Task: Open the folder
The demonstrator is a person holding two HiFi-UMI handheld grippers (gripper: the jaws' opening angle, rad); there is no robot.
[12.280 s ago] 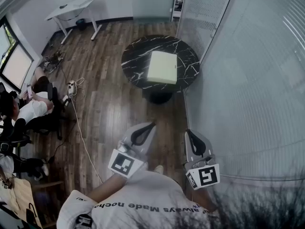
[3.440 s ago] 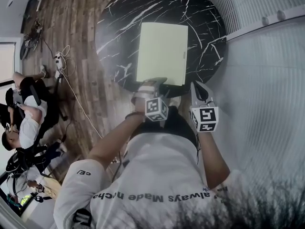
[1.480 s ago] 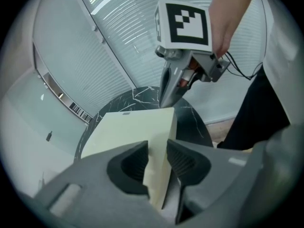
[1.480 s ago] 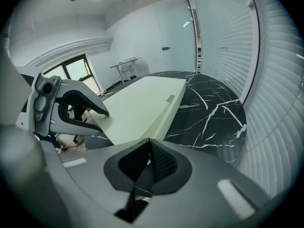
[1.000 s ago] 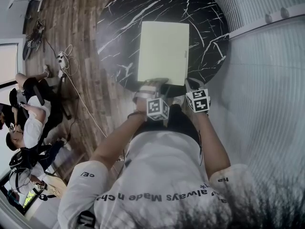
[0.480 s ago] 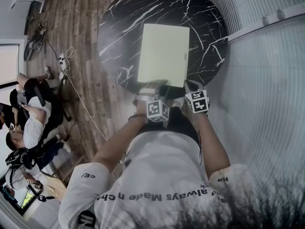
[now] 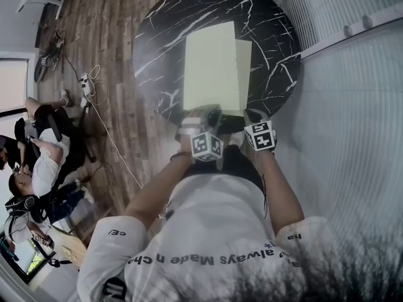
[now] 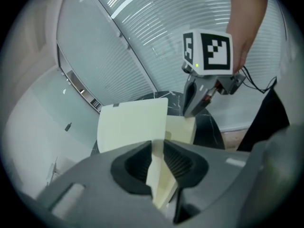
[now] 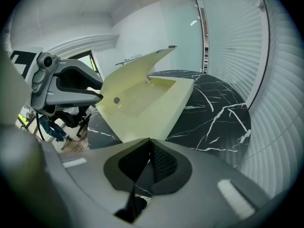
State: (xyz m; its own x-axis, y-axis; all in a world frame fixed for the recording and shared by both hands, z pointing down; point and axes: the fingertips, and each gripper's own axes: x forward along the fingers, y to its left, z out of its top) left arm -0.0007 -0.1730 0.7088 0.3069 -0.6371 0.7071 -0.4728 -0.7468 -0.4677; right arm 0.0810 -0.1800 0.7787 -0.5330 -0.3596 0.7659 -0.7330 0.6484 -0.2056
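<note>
On the round black marble table (image 7: 157, 43) the pale yellow-green folder (image 7: 211, 61) is found lying near the middle, with its short edge toward the person. Its cover (image 8: 133, 125) stands raised off the lower leaf (image 8: 180, 127), so the opening is judged to be under way but far from flat.

The near edge of the cover is pinched by the left gripper (image 7: 203, 115). In the left gripper view the sheet passes straight between the ribbed pads, and the jaws are closing on it. The right gripper (image 7: 252, 115) is seen with its jaws pressed together, their tips set at the near right corner of the lower leaf. Whether that corner is nipped or only held down cannot be told.

The folder is judged to be light and thin. The raised cover holds a flat plane in the right gripper view (image 9: 137, 70), so it is taken to be fairly stiff, though some flex is to be expected. Its surface looks smooth, so slipping from a shallow pinch is a risk. A deep hold on the free near edge, away from the fold, is best kept. Because so little weight is present, the lower leaf should be kept pinned to the table, or the whole folder may be dragged or lifted with the cover.
</note>
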